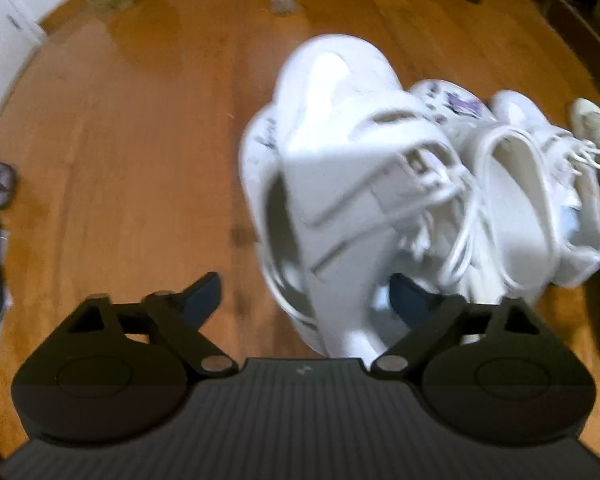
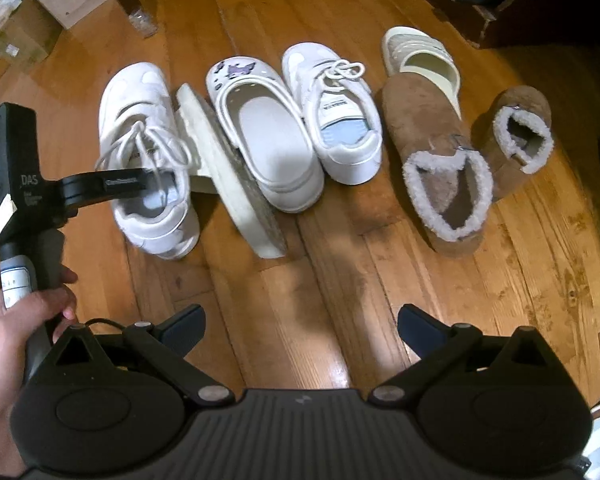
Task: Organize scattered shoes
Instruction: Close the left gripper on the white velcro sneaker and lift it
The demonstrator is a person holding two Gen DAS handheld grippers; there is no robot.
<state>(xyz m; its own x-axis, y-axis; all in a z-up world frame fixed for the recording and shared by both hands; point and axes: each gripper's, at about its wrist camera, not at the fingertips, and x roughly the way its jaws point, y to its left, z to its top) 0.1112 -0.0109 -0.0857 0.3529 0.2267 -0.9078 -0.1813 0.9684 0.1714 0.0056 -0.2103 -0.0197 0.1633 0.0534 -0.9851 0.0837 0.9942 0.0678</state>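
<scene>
White sneaker [image 2: 148, 152] lying at the left end of the shoe row, toe pointing away from the camera, heel near.

The left gripper [image 2: 140, 184] is reaching into its collar, jaws spread, nothing clamped; the right gripper [image 2: 300, 328] is hovering wide and empty. Just right of that sneaker, a sole-up clog [image 2: 232, 176] is leaning, crowding the Kuromi clog [image 2: 260, 128]. Only the right wrist view is showing the tan boots [image 2: 440, 152].
</scene>
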